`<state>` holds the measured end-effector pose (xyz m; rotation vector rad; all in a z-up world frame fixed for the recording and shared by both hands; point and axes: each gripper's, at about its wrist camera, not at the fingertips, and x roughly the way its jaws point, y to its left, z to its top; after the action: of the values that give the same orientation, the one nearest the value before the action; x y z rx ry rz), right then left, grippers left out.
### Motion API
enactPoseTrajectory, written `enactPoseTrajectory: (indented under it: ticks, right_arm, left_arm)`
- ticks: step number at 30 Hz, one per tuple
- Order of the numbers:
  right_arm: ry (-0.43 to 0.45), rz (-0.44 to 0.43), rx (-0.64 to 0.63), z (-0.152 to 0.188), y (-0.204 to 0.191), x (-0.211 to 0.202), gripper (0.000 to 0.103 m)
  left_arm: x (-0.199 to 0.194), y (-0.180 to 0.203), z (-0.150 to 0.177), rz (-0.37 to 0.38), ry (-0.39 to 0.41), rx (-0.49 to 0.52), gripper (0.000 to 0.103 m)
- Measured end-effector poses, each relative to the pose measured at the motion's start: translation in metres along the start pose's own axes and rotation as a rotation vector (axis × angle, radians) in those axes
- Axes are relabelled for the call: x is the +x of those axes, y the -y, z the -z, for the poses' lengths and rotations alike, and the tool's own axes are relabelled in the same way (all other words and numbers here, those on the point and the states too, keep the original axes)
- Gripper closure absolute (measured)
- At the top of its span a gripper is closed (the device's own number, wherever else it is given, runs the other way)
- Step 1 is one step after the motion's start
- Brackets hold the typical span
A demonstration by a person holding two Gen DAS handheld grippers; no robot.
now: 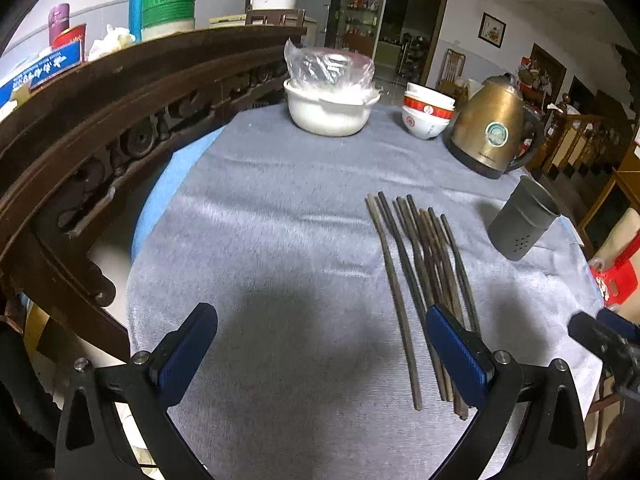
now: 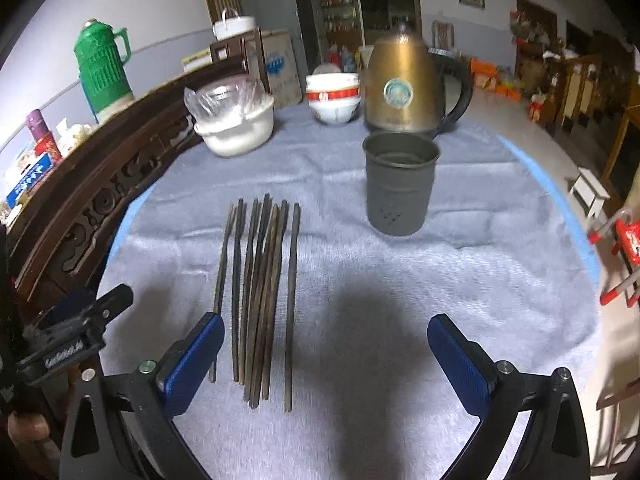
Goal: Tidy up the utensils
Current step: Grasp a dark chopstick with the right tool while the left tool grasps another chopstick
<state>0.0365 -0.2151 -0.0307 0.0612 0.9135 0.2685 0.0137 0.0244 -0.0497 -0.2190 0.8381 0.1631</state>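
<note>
You are holding both grippers low over the grey cloth [image 2: 460, 264], and neither one is touching anything. Your left gripper [image 1: 320, 356] is standing with its blue fingers wide apart and nothing is between them; only bare cloth is lying in the gap. Your right gripper [image 2: 326, 364] is the same, fingers spread wide and empty.

The chopsticks [image 2: 260, 292] are lying flat on the cloth in one loose bundle, almost parallel, some of them crossing over each other. In the right wrist view they are sitting at about 10 o'clock from the middle of the gap, just beside the left finger, and their near ends are reaching down to the level of the pads. In the left wrist view the chopsticks [image 1: 420, 280] are lying at about 1 o'clock, and the right finger is covering some of their near ends.

The grey holder cup [image 2: 400, 184] is standing upright on the cloth, at about 1 o'clock from the right gripper, well apart from the bundle. It is looking empty inside. Behind it, at 12 o'clock, the brass kettle [image 2: 404, 88], the stacked bowls [image 2: 334, 96] and the white pot [image 2: 236, 128] with plastic wrapping are standing in a row.
</note>
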Motion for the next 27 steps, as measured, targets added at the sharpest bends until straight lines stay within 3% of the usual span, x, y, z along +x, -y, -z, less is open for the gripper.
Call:
enactPoseTrajectory:
  ticks: [1,5,10,12,19,25,27]
  right_arm:
    - [-0.013,-0.012,0.009,-0.003,0.001,0.006,0.001]
    - [-0.13,-0.064,0.06,-0.025,0.006,0.051,0.029]
    - [-0.237,-0.089,0.07,-0.046,0.0,0.096,0.05]
    - [-0.279,-0.09,0.073,-0.051,-0.003,0.111,0.065]
    - [-0.374,-0.098,0.08,-0.06,-0.011,0.145,0.067]
    - [-0.424,-0.08,0.067,-0.058,-0.012,0.161,0.095]
    - [-0.427,-0.079,0.066,-0.057,-0.008,0.158,0.096]
  left_arm:
    - [0.004,-0.002,0.0,0.005,-0.01,-0.004,0.0]
    - [0.017,-0.008,0.0,0.018,-0.042,-0.02,0.0]
    - [0.029,-0.014,-0.005,0.033,-0.064,-0.038,0.0]
    - [0.035,-0.015,-0.007,0.042,-0.079,-0.051,0.0]
    - [0.052,-0.012,-0.012,0.053,-0.14,-0.04,0.002]
    - [0.06,-0.005,-0.02,0.06,-0.165,-0.019,0.003]
    - [0.062,-0.002,-0.025,0.063,-0.171,-0.011,0.006]
